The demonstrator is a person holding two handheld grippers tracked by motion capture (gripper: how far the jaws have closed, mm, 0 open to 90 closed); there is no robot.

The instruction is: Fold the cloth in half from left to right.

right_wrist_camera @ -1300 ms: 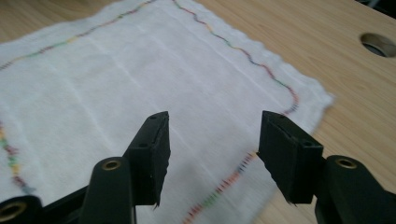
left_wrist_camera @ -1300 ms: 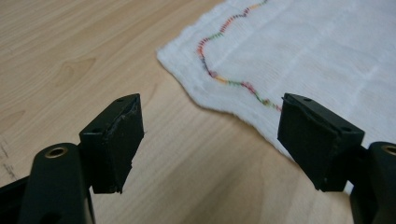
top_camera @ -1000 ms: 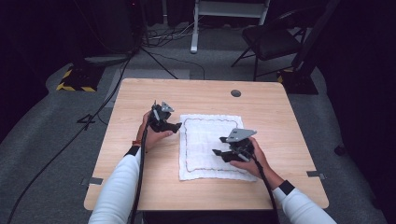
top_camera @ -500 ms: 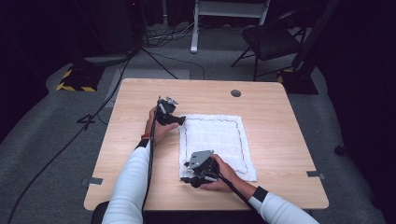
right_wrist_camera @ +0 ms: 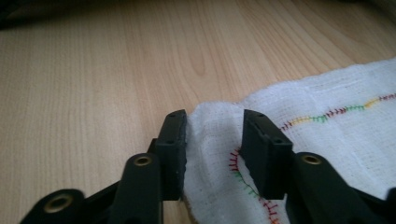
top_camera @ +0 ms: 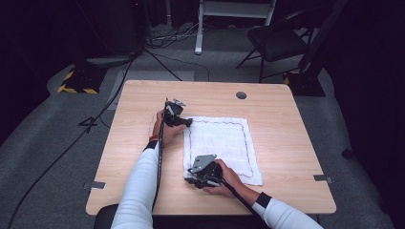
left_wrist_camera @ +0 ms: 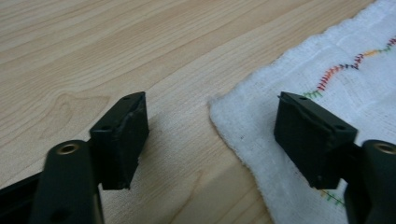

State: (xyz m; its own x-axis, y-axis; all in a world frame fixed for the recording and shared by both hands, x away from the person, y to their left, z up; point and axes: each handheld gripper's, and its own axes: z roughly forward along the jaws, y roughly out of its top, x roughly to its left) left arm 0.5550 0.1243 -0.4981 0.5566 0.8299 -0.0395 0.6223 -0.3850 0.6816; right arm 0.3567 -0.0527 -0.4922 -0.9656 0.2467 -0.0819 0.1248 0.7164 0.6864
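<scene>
**A soft cloth, to be taken by its corners**

The wooden table [top_camera: 143, 143] carries one white cloth [top_camera: 222, 143], which lies flat near the middle of the top, a little toward 3 o'clock. A thin line of coloured stitching runs around it, just inside the edge.

I judge the cloth light, thin and limp. It will fold and sag when lifted, and it will not break. It may slide on the smooth wood, so a pinch at one corner only would leave the rest dragging. The corners are the best places to take hold, two at the same time.

The left gripper [left_wrist_camera: 212, 135] is at the cloth's far corner, at about 10 o'clock. Its jaws stand wide apart and hold nothing; the corner lies flat between them.

The right gripper [right_wrist_camera: 212, 149] is at the near corner, at about 7 o'clock. Its jaws are partly closed around a raised fold of this corner, but whether they already press it firmly I cannot tell.
</scene>
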